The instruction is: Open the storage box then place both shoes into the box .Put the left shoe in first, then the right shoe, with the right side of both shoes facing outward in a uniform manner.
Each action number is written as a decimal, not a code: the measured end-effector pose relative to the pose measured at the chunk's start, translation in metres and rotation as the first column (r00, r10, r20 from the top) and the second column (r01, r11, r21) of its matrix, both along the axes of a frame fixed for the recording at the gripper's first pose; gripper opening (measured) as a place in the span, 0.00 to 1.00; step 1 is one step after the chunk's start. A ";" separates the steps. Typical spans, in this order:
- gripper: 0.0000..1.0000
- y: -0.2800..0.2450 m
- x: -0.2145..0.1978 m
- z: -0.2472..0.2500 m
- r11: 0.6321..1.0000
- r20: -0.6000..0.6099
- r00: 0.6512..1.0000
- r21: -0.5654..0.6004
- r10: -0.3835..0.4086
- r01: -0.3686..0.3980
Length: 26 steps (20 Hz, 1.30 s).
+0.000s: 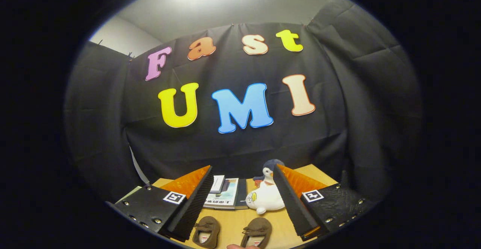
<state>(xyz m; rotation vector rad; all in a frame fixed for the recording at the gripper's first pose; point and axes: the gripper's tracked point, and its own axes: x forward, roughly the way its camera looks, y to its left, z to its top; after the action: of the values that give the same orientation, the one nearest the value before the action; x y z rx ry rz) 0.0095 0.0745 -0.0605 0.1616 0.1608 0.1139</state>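
The claw (242,200) is held wide open w/ nothing gripped. Two brown shoes (206,231) (257,232) are seen side by side on the wooden surface (235,220), between the fingers (191,204). Beyond them, a plush penguin (266,194) is set beside a book (225,193).
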 end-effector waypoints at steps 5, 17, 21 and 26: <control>0.97 0.032 0.010 -0.035 0.995 -0.094 0.992 0.062 0.082 -0.076; 0.98 0.159 0.001 -0.113 0.884 -0.280 0.845 0.256 0.455 -0.391; 0.97 0.195 -0.010 -0.142 0.822 -0.336 0.760 0.359 0.556 -0.442; 0.97 0.245 -0.026 -0.177 0.717 -0.384 0.628 0.536 0.677 -0.445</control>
<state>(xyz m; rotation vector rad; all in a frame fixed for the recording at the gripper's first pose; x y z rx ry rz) -0.0162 0.3191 -0.2373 0.5544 0.7957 0.7646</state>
